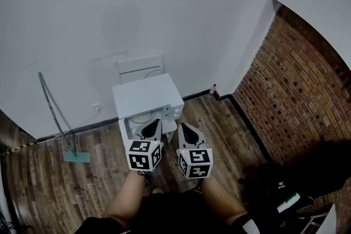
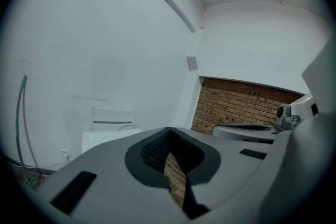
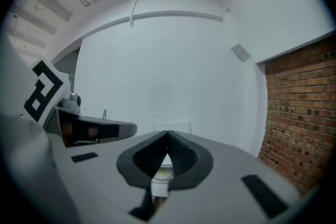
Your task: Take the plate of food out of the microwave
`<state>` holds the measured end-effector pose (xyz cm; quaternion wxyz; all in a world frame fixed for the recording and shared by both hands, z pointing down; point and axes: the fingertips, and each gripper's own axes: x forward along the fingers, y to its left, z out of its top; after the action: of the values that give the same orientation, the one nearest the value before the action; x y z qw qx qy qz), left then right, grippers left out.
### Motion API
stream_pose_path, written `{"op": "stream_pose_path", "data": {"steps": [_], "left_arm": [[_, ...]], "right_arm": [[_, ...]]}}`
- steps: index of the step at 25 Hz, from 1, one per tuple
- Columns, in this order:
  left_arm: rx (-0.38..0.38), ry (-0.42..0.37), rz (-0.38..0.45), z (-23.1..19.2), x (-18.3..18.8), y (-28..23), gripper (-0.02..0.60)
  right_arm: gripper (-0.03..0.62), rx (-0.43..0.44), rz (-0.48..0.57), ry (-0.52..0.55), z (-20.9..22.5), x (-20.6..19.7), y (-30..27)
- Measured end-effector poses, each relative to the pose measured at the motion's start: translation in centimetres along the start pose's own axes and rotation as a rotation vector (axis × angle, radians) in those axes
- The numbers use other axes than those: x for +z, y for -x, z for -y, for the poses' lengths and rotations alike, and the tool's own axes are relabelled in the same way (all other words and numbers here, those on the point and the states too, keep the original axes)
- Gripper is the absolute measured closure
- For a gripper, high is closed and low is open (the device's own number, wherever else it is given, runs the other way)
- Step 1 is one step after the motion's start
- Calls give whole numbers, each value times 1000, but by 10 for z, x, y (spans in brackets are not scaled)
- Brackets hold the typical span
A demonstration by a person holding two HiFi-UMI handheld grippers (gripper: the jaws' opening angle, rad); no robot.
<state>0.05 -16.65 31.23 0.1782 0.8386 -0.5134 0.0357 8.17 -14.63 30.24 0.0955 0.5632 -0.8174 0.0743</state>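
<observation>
A white microwave (image 1: 147, 97) stands low on the wooden floor by the white wall. Its front shows open, with a pale plate of food (image 1: 140, 117) inside. My left gripper (image 1: 152, 130) hovers just in front of the opening, jaws shut and empty. My right gripper (image 1: 186, 132) is beside it, to the right of the opening, also shut on nothing. In the left gripper view the jaws (image 2: 169, 128) meet at the tip, with the microwave's top (image 2: 105, 139) behind. In the right gripper view the shut jaws (image 3: 168, 134) frame a sliver of the plate (image 3: 164, 172).
A white chair (image 1: 140, 67) stands behind the microwave against the wall. A mop (image 1: 60, 123) leans at the left. A brick wall (image 1: 296, 96) runs along the right, a small bottle (image 1: 213, 88) at its corner. Dark bags (image 1: 285, 183) lie at lower right.
</observation>
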Motion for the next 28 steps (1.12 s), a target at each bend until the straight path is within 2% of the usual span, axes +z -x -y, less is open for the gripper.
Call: {"op": "stream_pose_path", "data": {"steps": [5, 11, 16, 19, 24, 28], "left_arm": [[58, 20, -21, -17, -12, -11, 583], [194, 59, -28, -50, -19, -20, 583], [353, 155, -8, -82, -25, -29, 583], [464, 200, 7, -93, -36, -34, 583], [636, 270, 3, -101, -75, -42, 583], [725, 396, 21, -100, -117, -45, 583]], "right_arm": [[583, 53, -30, -4, 0, -13, -24], [583, 177, -48, -8, -3, -17, -72], [583, 332, -50, 52, -12, -15, -122], [583, 443, -85, 61, -12, -25, -145], [583, 587, -150, 81, -7, -57, -170], [583, 694, -226, 136, -12, -103, -179]]}}
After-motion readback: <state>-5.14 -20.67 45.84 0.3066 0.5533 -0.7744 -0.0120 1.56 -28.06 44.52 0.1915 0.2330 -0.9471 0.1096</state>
